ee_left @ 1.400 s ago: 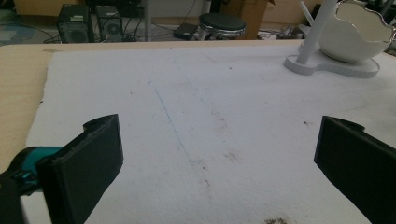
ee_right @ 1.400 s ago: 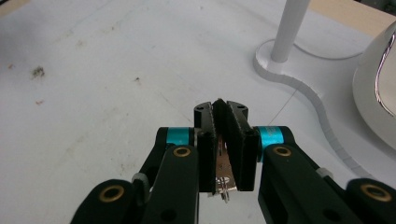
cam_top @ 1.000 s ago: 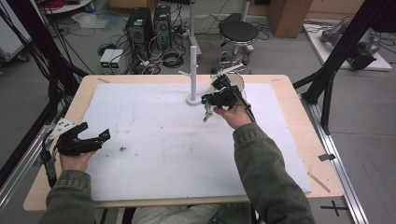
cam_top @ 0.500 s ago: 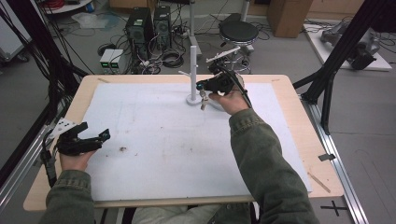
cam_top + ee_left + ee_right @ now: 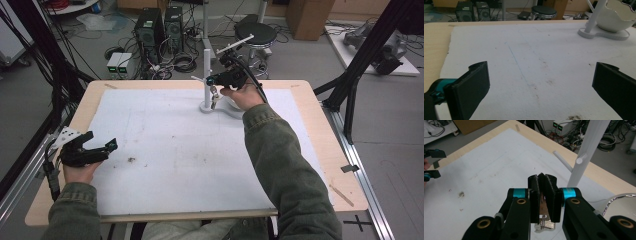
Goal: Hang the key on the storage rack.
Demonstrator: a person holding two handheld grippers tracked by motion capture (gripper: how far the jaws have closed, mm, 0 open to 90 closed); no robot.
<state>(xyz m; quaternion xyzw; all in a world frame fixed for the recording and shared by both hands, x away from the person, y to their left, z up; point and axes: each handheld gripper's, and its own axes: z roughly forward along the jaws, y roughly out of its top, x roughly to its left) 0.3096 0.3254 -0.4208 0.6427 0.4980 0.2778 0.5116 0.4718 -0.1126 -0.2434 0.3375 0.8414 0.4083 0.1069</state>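
Note:
My right gripper (image 5: 212, 80) is shut on a bunch of keys (image 5: 214, 96) that hangs from its jaws, right beside the white peg stand (image 5: 206, 65) at the table's far middle. In the right gripper view the jaws (image 5: 542, 182) pinch a key (image 5: 545, 221), and the stand's post (image 5: 587, 147) with its pegs rises just to the right. My left gripper (image 5: 102, 146) rests open at the table's near left, nothing between its jaws (image 5: 541, 85).
A white mat (image 5: 170, 150) covers most of the wooden table (image 5: 320, 125). A white bowl (image 5: 617, 15) sits on the stand's base (image 5: 599, 35). Dark crumbs (image 5: 132, 160) lie near the left gripper. Computers, cables and a stool stand on the floor beyond the far edge.
The right gripper has carried the keys away from the person and a little left, from in front of the bowl to right beside the stand's post. The left gripper has stayed put.

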